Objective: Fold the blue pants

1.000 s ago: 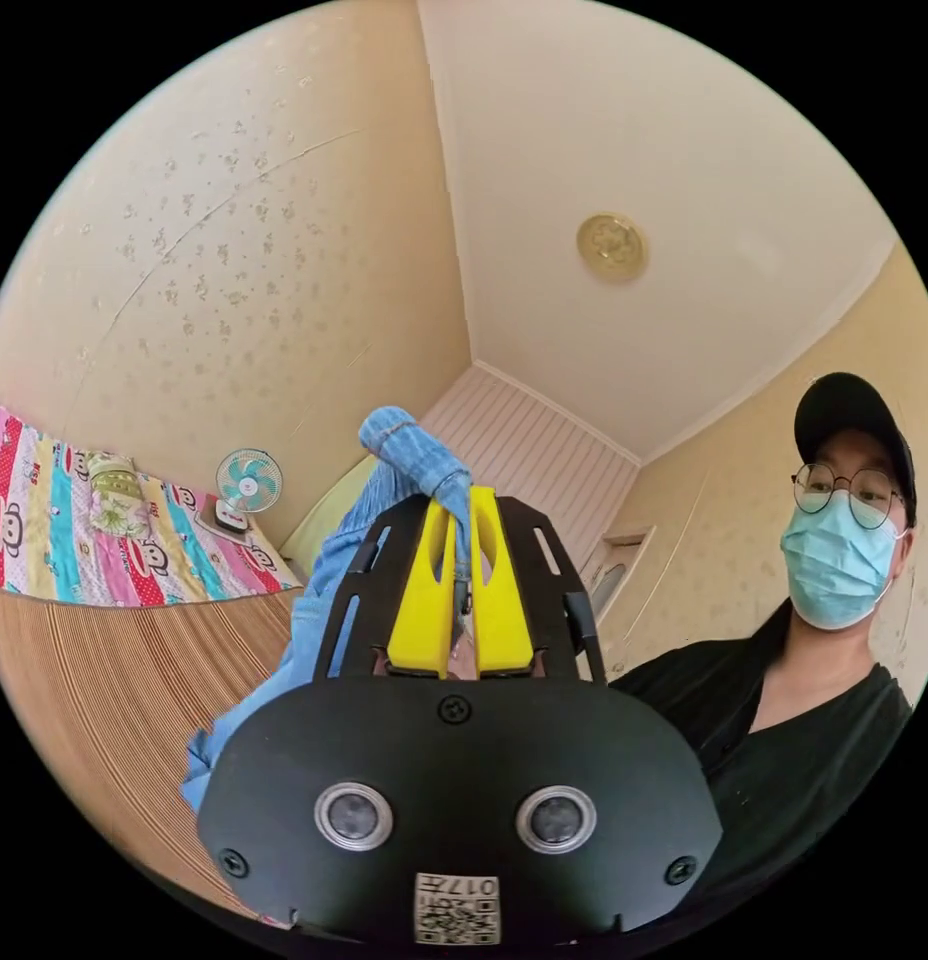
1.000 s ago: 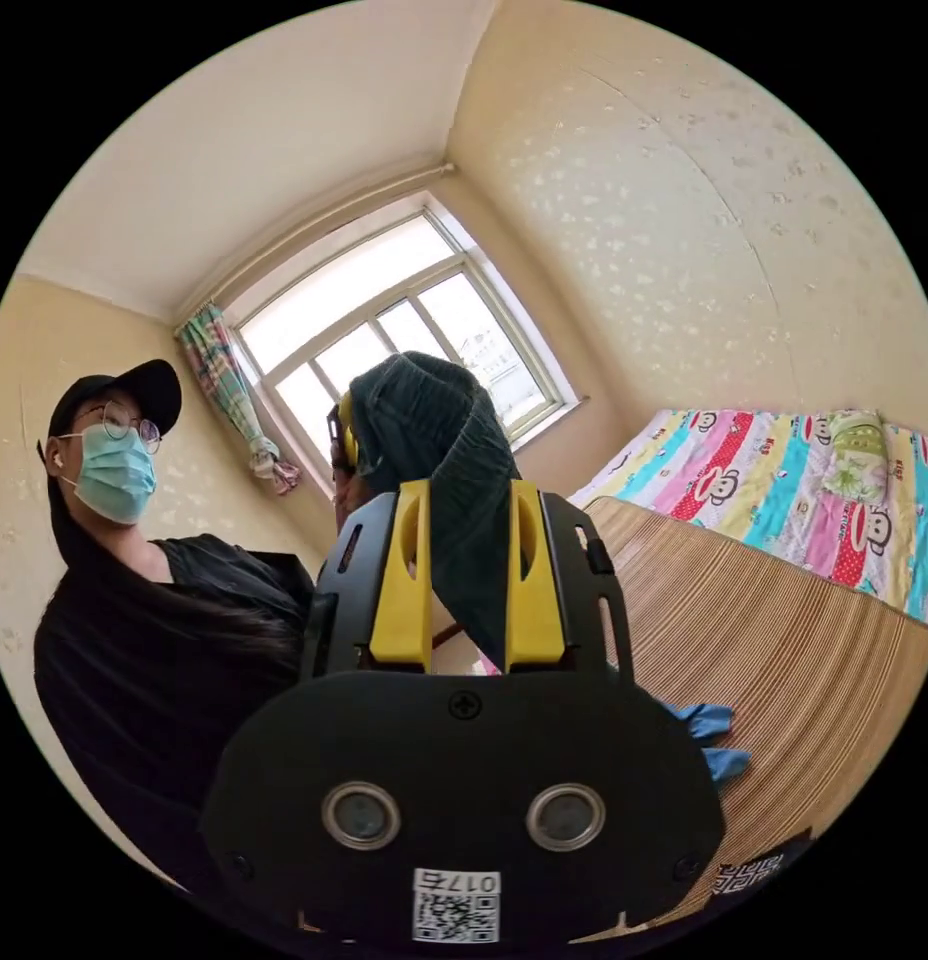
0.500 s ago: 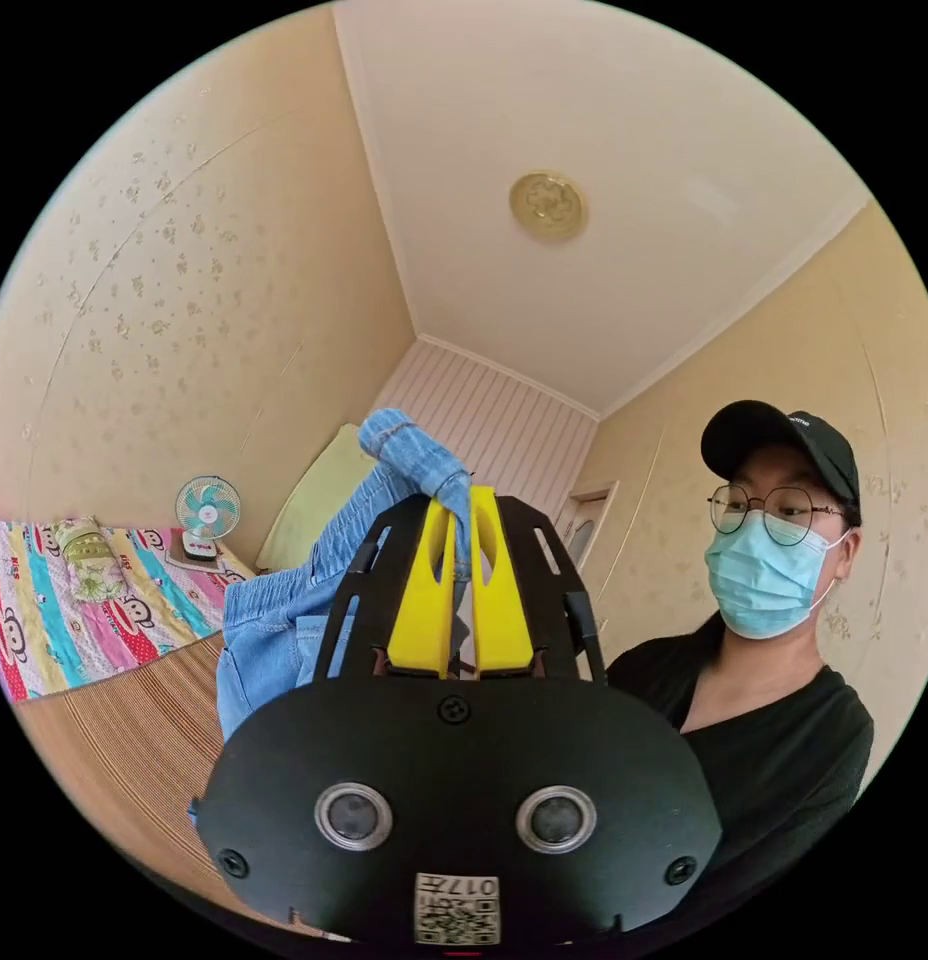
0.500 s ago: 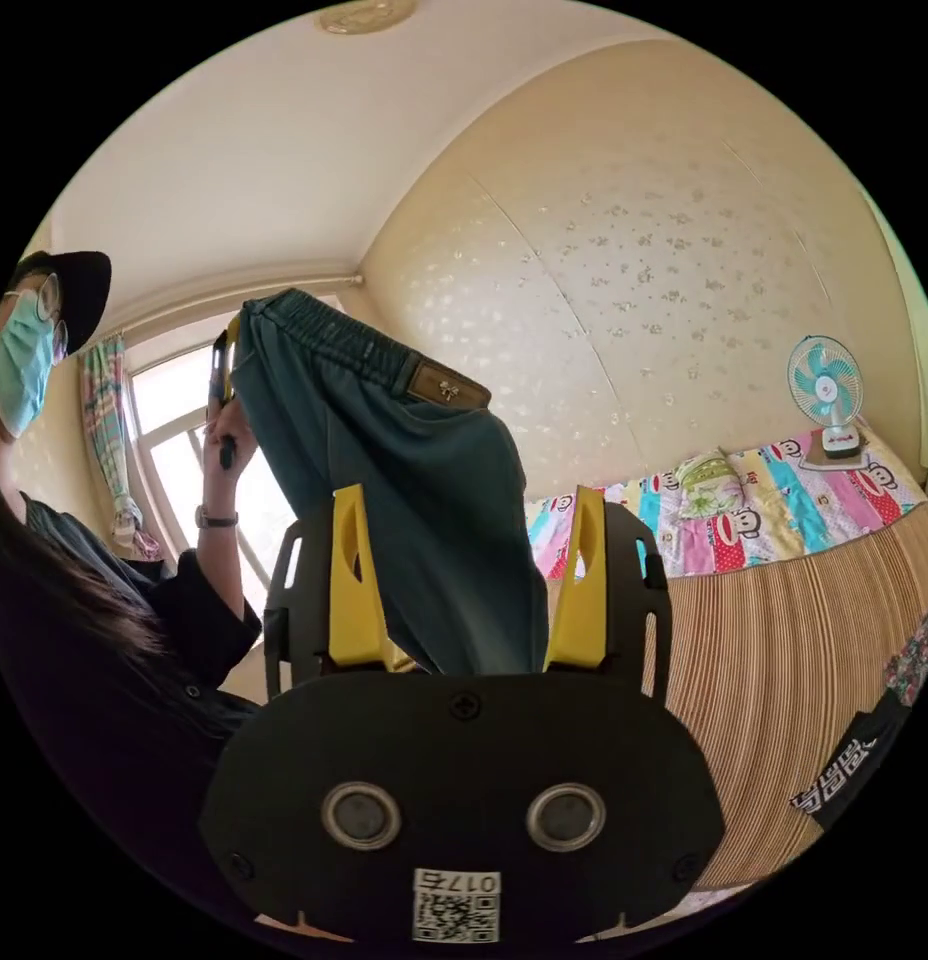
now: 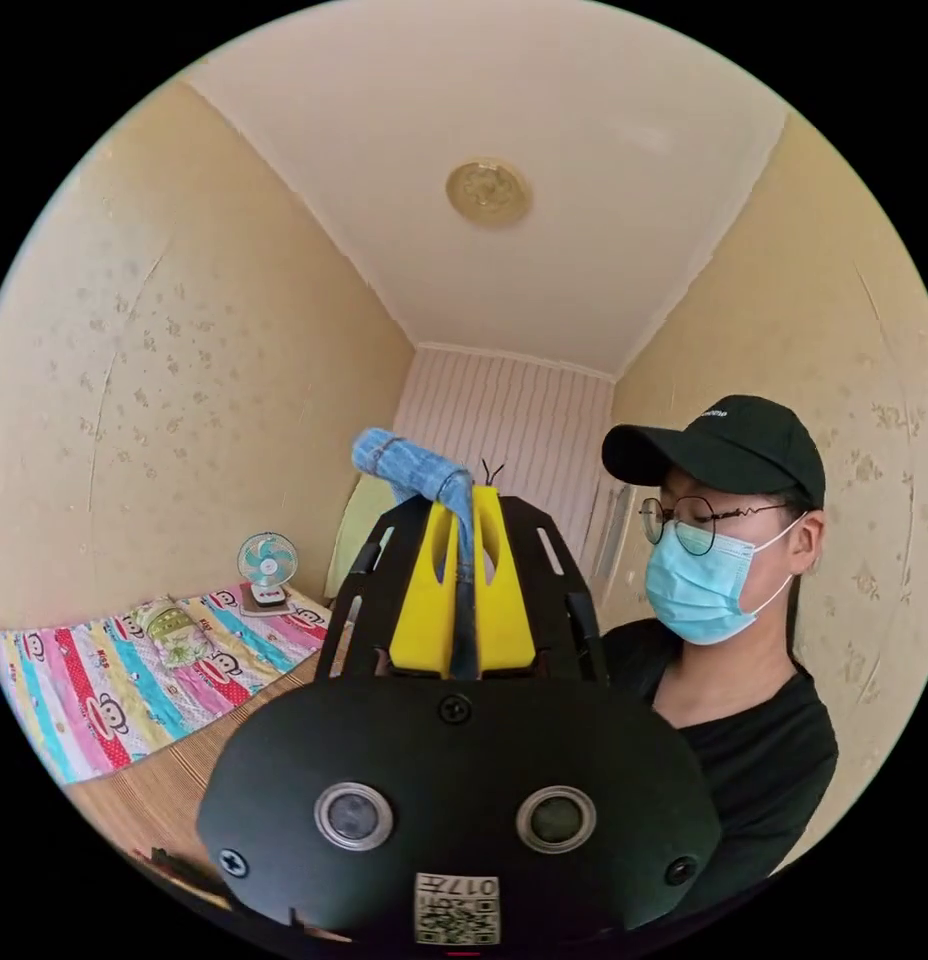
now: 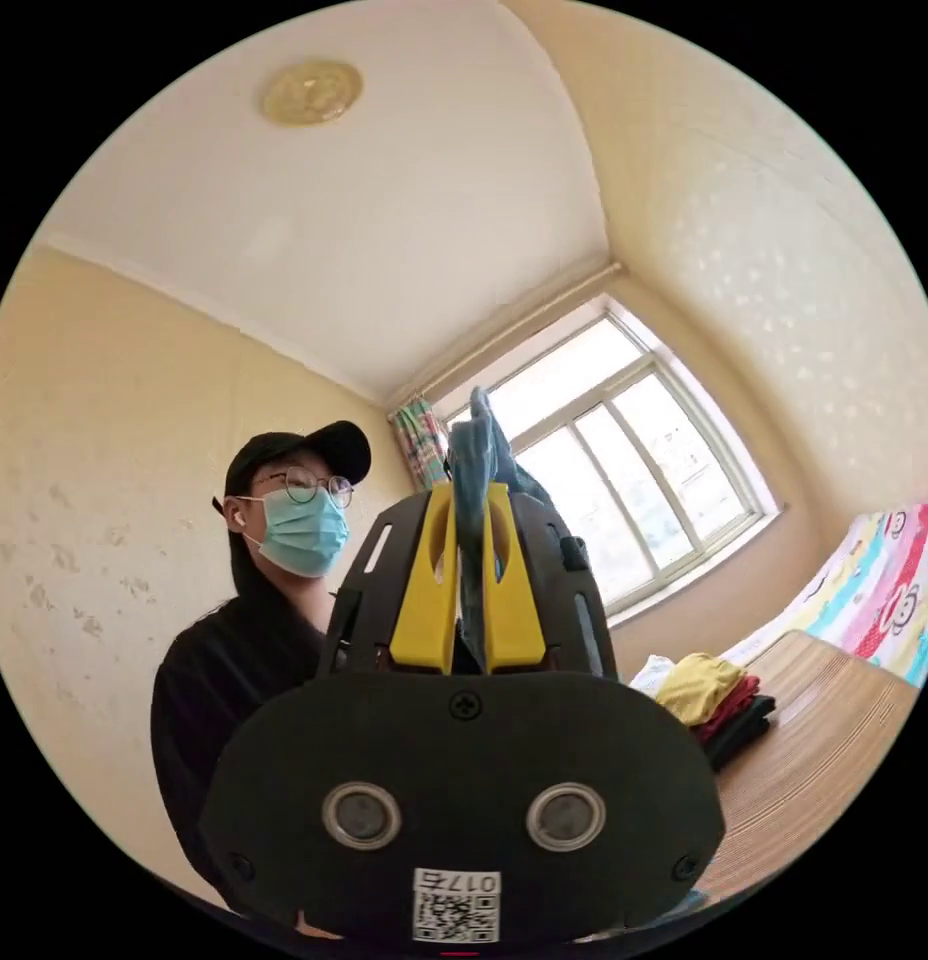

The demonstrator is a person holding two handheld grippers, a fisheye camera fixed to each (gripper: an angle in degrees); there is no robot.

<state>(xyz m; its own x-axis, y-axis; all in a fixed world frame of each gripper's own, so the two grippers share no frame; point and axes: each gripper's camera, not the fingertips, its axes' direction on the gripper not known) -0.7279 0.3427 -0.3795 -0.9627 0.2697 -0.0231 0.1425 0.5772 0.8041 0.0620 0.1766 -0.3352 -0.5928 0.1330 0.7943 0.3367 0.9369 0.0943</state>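
In the left gripper view my left gripper (image 5: pixel 465 497) is shut on the blue pants (image 5: pixel 409 470), a light denim hem that sticks up past the yellow jaws and flops to the left. In the right gripper view my right gripper (image 6: pixel 471 492) is shut on another bit of the blue pants (image 6: pixel 474 455), a narrow bunch of cloth standing up between the jaws against the bright window. Both grippers point upward toward the ceiling. The rest of the pants hangs hidden behind the gripper bodies.
A person in a black cap, mask and black top (image 5: pixel 744 680) stands close. A striped wooden surface (image 6: pixel 814 740) carries a pile of folded clothes (image 6: pixel 709 695). A colourful cartoon bedsheet (image 5: pixel 104 680) and a small fan (image 5: pixel 266 565) lie along the wall.
The right gripper, open around the hanging pants half a second ago, has shut on a bunch of the cloth. Both views have swung round. The left gripper keeps its hold on the hem.
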